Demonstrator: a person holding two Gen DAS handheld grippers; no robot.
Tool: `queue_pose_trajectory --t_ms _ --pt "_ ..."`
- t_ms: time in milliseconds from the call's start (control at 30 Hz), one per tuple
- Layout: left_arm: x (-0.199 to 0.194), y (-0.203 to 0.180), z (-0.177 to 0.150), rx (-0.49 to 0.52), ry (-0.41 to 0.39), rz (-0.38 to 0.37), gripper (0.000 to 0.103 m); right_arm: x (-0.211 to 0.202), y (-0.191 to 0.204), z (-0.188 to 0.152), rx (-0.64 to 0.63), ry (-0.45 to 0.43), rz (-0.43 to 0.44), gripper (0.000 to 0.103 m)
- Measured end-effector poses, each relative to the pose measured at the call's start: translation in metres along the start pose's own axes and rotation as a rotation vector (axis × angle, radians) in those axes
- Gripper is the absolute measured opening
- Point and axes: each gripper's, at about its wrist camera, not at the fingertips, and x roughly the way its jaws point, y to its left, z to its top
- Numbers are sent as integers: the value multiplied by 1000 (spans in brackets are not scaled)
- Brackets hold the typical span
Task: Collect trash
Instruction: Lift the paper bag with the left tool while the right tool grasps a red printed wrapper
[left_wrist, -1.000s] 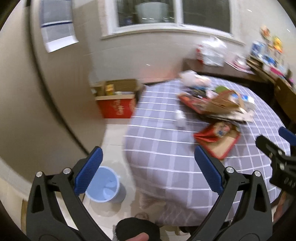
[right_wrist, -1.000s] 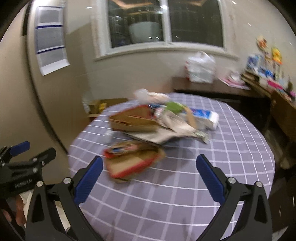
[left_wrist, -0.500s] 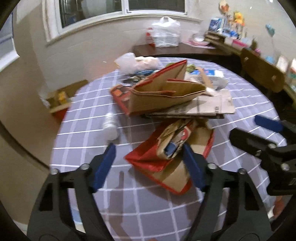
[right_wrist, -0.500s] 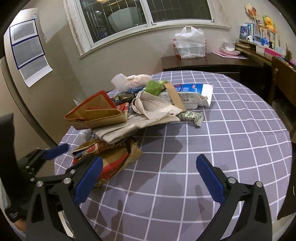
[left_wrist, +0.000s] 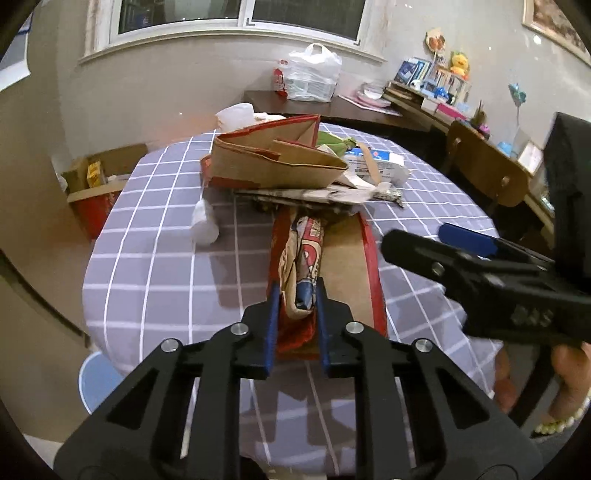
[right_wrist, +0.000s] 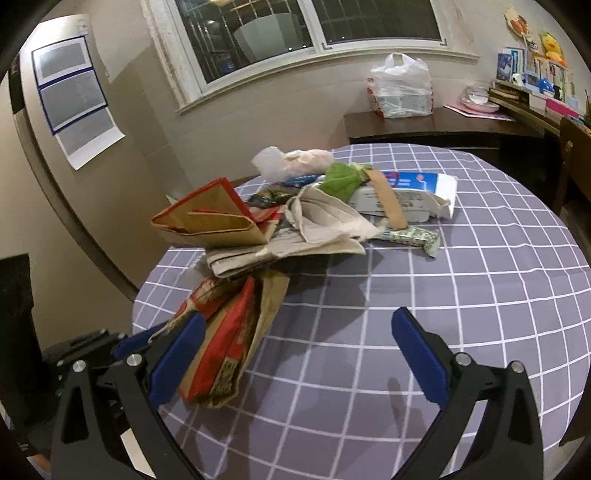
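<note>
Left gripper (left_wrist: 295, 314) is clamping the crumpled red wrapper (left_wrist: 303, 266), blue pads pinched in on both sides of its near end. Wrapper is lying on top of a flattened red-and-brown paper bag (left_wrist: 351, 266) at the near edge of the round table (left_wrist: 155, 266) with the purple checked cloth.

Right gripper (right_wrist: 295, 354) is hanging over the table with jaws spread wide, gripping nothing; its left pad is sitting just beside the same bag (right_wrist: 236, 332), right pad over bare cloth.

Relative to the bag: rest of the trash pile is sitting just behind it, toward the table centre. Folded brown paper bag (left_wrist: 273, 158) is on top of a newspaper (right_wrist: 258, 254), with a beige cloth bag (right_wrist: 325, 218), green wrapper (right_wrist: 343, 177) and blue-white carton (right_wrist: 410, 192) further back. Small white bottle (left_wrist: 203, 221) is lying on the cloth left of the bag, apart from it. Blue bin (left_wrist: 96, 384) is standing on the floor below the table edge, left of the bag.
</note>
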Motion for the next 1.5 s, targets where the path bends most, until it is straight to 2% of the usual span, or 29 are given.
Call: queue_pose_trajectory --t_ms 133,200,433,567,600,667,800,967,1100,1133,1167,1200,1267,1300,1333,1500 --pt "-25 4 -10 -22 -28 -50 17 -13 13 0 -26 -32 -11 99" --pt "-40 1 -12 -20 -56 -49 17 -22 20 0 -42 -54 -12 99" --pt "-82 6 -15 -15 -112 29 17 -32 49 5 -101 -73 66 99" --pt "-94 19 -23 -23 -127 160 17 -25 67 9 -131 -69 85 99" --pt "-95 28 -24 -44 -130 205 17 -21 71 12 -137 -78 85 99" --pt "-98 44 -25 -97 -131 225 17 -12 77 19 -153 -82 78 99" --pt "-94 76 -19 -178 -137 293 17 21 92 26 -235 -15 34 99" --pt "-78 102 -14 -208 -135 350 17 65 124 30 -438 20 -82 99" --pt "-62 116 -11 -228 -119 364 17 92 140 28 -534 49 -105 97" --pt "-60 119 -12 -233 -116 366 17 96 142 27 -546 55 -105 83" --pt "-60 121 -12 -238 -117 365 17 102 144 26 -561 72 -104 59" --pt "-58 125 -11 -242 -115 361 17 105 145 25 -565 87 -100 50" --pt "-58 129 -13 -246 -117 360 17 108 147 22 -569 109 -69 24" --pt "-60 131 -13 -250 -122 356 17 107 148 22 -569 109 -53 21" --pt "-61 134 -13 -255 -127 352 17 104 152 23 -569 104 -37 15" --pt "-78 142 -15 -273 -163 328 17 70 161 34 -555 36 27 9"
